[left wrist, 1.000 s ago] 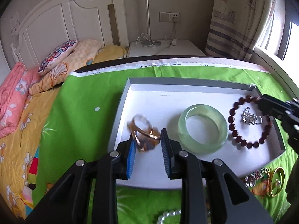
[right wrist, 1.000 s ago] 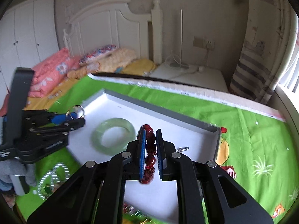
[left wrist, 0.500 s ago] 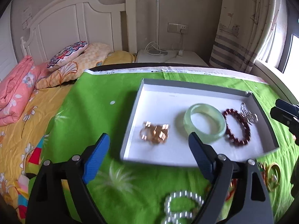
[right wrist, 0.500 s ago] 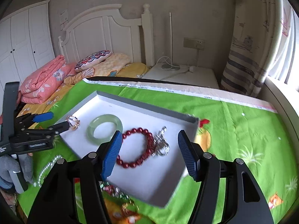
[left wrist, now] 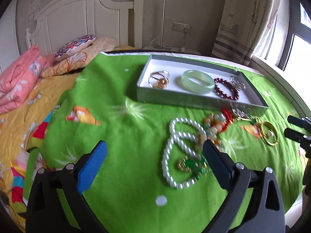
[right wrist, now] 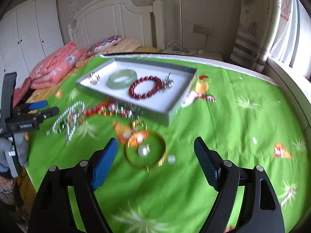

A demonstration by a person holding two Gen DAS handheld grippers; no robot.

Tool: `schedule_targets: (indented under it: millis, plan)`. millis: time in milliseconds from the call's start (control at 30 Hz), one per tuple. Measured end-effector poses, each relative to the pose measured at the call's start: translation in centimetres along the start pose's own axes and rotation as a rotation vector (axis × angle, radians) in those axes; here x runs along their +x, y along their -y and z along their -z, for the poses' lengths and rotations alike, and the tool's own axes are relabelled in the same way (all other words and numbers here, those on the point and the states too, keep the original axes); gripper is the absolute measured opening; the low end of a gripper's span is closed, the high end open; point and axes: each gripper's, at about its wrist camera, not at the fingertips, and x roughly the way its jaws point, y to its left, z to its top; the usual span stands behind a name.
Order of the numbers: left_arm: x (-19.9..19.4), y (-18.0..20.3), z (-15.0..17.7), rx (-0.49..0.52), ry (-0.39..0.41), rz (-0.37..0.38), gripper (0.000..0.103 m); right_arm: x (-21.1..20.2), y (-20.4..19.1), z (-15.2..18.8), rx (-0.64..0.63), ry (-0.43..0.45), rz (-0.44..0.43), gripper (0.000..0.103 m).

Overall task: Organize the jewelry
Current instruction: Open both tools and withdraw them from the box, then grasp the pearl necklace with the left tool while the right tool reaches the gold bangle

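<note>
Below the tray [left wrist: 198,100], on the green sheet [left wrist: 124,136], the loose jewelry waits: one pearl strand [left wrist: 180,151], one gold bangle [right wrist: 145,152], and a blurred tangle of beads too smeared to count. Inside the tray lie four pieces: gold rings [left wrist: 159,78] clumped together, one jade bangle [left wrist: 198,80], one red bead bracelet [left wrist: 226,89], one silver piece [left wrist: 237,82]. Both tongs are spread wide and hold nothing. The right gripper [right wrist: 155,163] brackets the gold bangle; best to lower it, pinch one side of the rim, not the pearl inside. The left gripper [left wrist: 154,165] hovers by the strand; gather it near its middle so it lifts without trailing
</note>
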Motion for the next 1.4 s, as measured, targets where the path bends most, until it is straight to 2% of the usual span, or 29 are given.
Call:
schedule_targets:
  millis: [100,233,367,467,567,700,1000,1400]
  plan:
    - [-0.6,-0.7,0.4,-0.030,0.032,0.021,0.098,0.3,0.1,0.6,0.023,-0.023,-0.009,0.071]
    - [0.1,-2.9,0.4,-0.157,-0.010,0.086,0.098,0.8,-0.3,0.6,0.034,-0.034,-0.041,0.071]
    - [0.4,-3.9,0.4,-0.205,-0.021,0.121,0.098,2.5,-1.3,-0.2,0.001,-0.074,-0.037,0.075]
    - [0.8,-3.9,0.3,-0.206,-0.046,0.129,0.098,4.3,-1.9,-0.8,-0.037,-0.135,-0.003,0.077]
    - [0.9,-4.1,0.4,-0.208,-0.048,0.132,0.098,5.0,-2.2,-1.0,-0.060,-0.149,0.008,0.077]
    - [1.1,-3.9,0.3,-0.207,-0.051,0.135,0.098,4.9,-2.3,-0.8,-0.070,-0.144,0.011,0.077]
    - [1.4,-3.6,0.2,-0.198,-0.066,0.119,0.098,4.5,-3.0,-0.6,-0.087,-0.124,-0.006,0.057]
    - [1.5,-3.3,0.2,-0.182,-0.075,0.098,0.098,3.6,-3.4,-0.5,-0.107,-0.073,0.071,0.057]
